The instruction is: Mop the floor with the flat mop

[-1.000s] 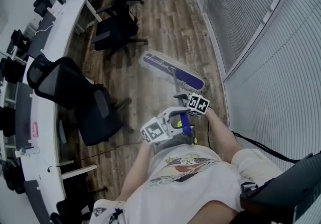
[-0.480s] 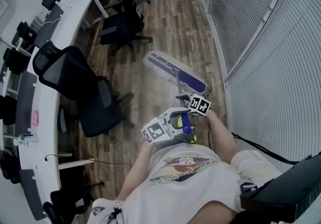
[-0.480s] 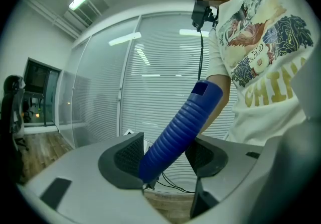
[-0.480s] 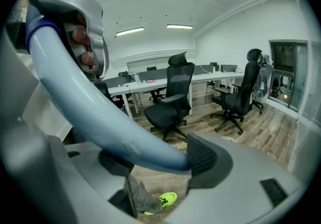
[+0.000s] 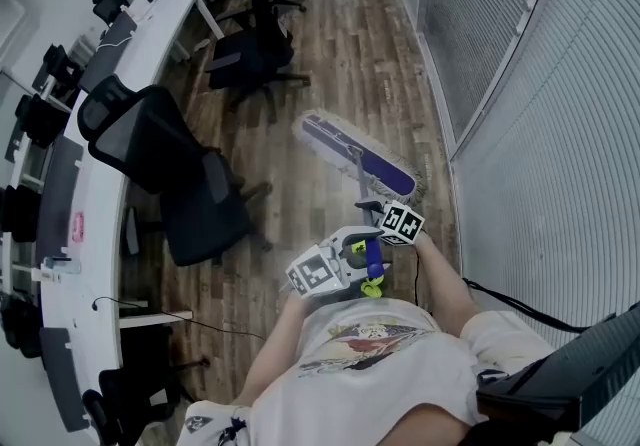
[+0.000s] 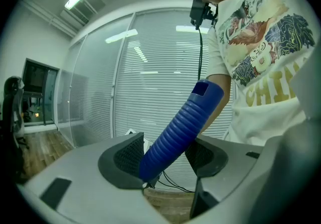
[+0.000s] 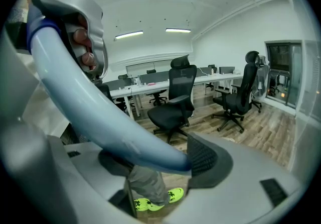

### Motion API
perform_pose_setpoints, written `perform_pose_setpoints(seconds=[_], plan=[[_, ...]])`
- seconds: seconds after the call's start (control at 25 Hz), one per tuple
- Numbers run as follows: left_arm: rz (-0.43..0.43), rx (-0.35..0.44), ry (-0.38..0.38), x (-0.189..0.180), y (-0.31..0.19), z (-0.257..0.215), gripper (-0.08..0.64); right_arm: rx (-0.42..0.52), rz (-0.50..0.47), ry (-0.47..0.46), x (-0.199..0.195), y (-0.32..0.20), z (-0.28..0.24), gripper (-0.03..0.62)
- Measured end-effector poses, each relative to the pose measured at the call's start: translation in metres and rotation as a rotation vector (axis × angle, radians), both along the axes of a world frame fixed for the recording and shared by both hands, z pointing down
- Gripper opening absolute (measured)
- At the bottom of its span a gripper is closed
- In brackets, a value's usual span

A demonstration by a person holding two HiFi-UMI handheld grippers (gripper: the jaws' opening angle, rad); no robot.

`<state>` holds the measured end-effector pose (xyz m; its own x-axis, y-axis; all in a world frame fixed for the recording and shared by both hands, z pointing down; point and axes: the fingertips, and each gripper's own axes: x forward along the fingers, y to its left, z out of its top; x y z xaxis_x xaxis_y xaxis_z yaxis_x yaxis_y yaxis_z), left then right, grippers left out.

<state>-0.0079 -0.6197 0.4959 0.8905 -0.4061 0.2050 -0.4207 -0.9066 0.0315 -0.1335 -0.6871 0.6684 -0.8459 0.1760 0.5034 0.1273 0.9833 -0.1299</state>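
- your left gripper [image 5: 360,256] is clamped on the ribbed blue grip [image 6: 180,127] at the top end of the mop. the jaws press in on both sides of it, right up by your belly.
- your right gripper [image 5: 372,210] is closed round the pale pole [image 7: 100,117] further down, so that's the hand nearer the business end. both tools are loaded, nothing free.
- the mop head [image 5: 358,156] sits flat on the wood floor [image 5: 330,54] out in front of you, a little ahead of the right gripper. the pole runs from the middle of it back up to your hands.
- the thing to watch: the head's long axis lies diagonal. the far end points up-left toward the open floor and the near end points down-right. that near end is just beside the foot of the glass wall [image 5: 520,84] on your right.
- so my guess is the free room is forward and to your left, not right. the next stroke probably wants the right gripper steering the pole while the left one just pivots at the top.
- the black office chair [image 5: 150,139] by the curved desk [image 5: 105,134] is off to your left, well apart from the head for now. a wide sweep that way could clip its base though.
- looks like mid-job to me, but i can't tell how much floor is done since no wet trace shows.
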Motion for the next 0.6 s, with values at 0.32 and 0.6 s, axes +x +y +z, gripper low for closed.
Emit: perform_pose_setpoints(seconds=[0.32,0.6], plan=[[-0.034,-0.038,-0.005,-0.007,0.028,0.001,0.242,-0.02,-0.008,-0.01,-0.005,0.03,-0.001,0.256],[-0.032,-0.026,-0.029,-0.014,0.068,0.002,0.242,-0.006,0.008,-0.012,-0.009,0.066,-0.003,0.256]])
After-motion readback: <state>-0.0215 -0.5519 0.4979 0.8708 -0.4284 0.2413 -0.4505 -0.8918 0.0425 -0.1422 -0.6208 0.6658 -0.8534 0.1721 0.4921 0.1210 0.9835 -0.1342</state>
